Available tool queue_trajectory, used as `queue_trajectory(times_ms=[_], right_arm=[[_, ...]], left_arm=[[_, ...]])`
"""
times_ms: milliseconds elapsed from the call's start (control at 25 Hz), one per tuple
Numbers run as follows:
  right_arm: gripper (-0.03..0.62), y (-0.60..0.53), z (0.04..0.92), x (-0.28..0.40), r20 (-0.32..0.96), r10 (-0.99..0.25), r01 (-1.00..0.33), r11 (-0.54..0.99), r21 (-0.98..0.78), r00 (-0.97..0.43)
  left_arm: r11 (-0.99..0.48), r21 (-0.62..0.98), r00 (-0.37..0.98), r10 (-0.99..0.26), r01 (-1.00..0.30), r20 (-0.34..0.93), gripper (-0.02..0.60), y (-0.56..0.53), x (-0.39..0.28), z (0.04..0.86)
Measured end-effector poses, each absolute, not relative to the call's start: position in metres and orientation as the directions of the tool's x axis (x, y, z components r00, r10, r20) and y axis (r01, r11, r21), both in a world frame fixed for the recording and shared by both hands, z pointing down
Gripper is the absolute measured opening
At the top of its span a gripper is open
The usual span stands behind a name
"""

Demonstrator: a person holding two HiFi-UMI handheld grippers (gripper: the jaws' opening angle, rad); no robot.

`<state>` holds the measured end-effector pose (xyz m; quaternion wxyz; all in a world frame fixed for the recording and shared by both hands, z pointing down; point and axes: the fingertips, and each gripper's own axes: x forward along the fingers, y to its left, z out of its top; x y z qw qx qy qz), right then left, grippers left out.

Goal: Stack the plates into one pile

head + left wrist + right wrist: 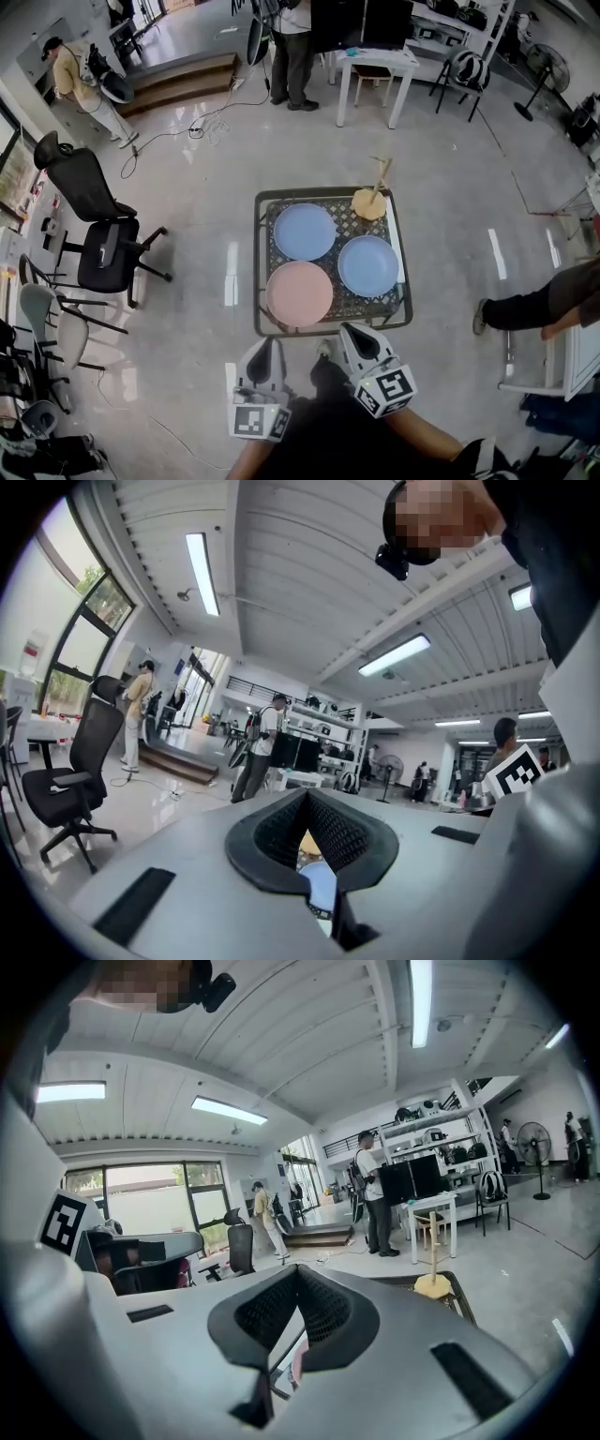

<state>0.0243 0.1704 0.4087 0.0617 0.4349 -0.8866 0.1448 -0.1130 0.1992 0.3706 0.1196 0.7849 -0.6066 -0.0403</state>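
Note:
Three plates lie apart on a small dark mesh table (262,263): a blue plate (303,231) at the far left, a second blue plate (367,265) at the right, and a pink plate (299,292) at the near left. My left gripper (272,343) hovers just short of the table's near edge, shut and empty. My right gripper (353,330) is beside it at the near edge, also shut and empty. In the left gripper view a strip of blue plate (321,885) shows past the closed jaws. A sliver of the pink plate (297,1364) shows in the right gripper view.
A wooden peg stand (371,201) sits on the table's far right corner. A black office chair (97,234) stands to the left. People stand at the back by a white table (377,64), and a person's leg (525,305) reaches in from the right.

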Motion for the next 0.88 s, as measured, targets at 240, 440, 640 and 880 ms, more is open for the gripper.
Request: queue_trajectory(times_ms=[240,440,640,880], right_arm=[[0.0,0.119,0.408,0.017,0.237,-0.741,-0.778,0.588,-0.222,-0.628],[0.0,0.089,0.413,0.014,0.26,-0.754,-0.796,0.554,-0.243,-0.604],[0.0,0.055,0.418,-0.003,0.265,-0.793,-0.835,0.506,-0.215,-0.549],[0.0,0.02,0.426,-0.014,0.284,-0.858,-0.901,0.382,-0.203,-0.428]], left_arm=[[-0.23,0.225,0.253,-0.964,-0.947,0.081,0.014,0.145,-0.121,0.368],[-0.258,0.221,0.285,-0.953,-0.941,0.099,0.014,0.107,-0.132,0.37],[-0.324,0.215,0.353,-0.929,-0.921,0.115,0.014,0.064,-0.151,0.383],[-0.404,0.248,0.445,-0.884,-0.881,0.142,0.012,0.02,-0.164,0.391]])
